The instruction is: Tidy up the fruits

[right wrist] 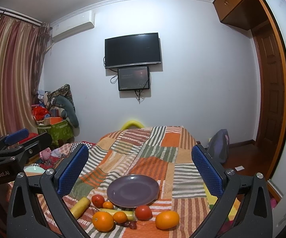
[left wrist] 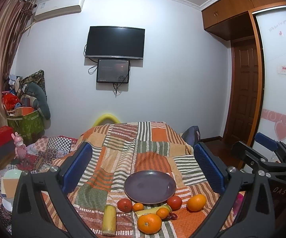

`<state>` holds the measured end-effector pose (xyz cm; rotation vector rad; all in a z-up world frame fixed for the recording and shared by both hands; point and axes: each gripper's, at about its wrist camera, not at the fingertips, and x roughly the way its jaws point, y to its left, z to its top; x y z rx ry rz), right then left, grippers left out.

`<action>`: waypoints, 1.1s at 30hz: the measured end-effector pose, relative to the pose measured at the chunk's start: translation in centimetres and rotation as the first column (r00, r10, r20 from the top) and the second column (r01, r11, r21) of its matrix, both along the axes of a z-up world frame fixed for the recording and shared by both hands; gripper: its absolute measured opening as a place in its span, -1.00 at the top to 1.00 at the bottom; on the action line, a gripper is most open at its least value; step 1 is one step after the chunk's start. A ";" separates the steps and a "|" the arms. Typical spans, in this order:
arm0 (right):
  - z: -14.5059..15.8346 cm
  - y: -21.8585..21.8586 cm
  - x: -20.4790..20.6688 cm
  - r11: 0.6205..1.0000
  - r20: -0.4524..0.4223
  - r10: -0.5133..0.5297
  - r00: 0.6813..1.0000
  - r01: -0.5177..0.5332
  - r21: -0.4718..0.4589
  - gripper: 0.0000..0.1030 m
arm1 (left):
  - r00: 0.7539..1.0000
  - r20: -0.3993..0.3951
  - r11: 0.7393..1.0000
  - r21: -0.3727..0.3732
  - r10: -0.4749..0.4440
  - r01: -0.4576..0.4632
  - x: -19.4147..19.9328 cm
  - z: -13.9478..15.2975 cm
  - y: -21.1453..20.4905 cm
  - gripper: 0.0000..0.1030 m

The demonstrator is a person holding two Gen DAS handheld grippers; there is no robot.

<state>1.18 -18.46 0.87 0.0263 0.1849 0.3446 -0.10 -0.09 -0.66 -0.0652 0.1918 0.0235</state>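
Fruits (left wrist: 149, 223) lie loose on the striped cloth (right wrist: 158, 154) just in front of the bare purple plate (left wrist: 150, 186); both your left gripper (left wrist: 142, 167) and right gripper (right wrist: 140, 171) hover above with jaws spread wide, holding nothing, so no piece appears placed yet. Next, lower one gripper over a near orange (right wrist: 103, 221) and close gently. Legible writing: "GenRobot.AI" on the neighbouring gripper body.

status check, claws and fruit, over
Left claw open, empty. Right claw open, empty. Plate bare, fruit loose on blanket beside it. Nothing blocking.
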 end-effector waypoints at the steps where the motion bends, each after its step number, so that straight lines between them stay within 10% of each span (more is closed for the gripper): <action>1: 0.1 0.0 0.0 1.000 0.000 0.000 1.000 0.000 0.000 -1.00 | 1.000 0.000 1.000 0.001 -0.001 0.001 0.0 0.0 -0.1 -1.00; 33: 0.0 -0.1 -0.2 1.000 0.004 0.005 1.000 -0.005 0.008 -1.00 | 1.000 0.006 1.000 0.013 -0.008 0.008 -0.3 0.0 -0.7 -1.00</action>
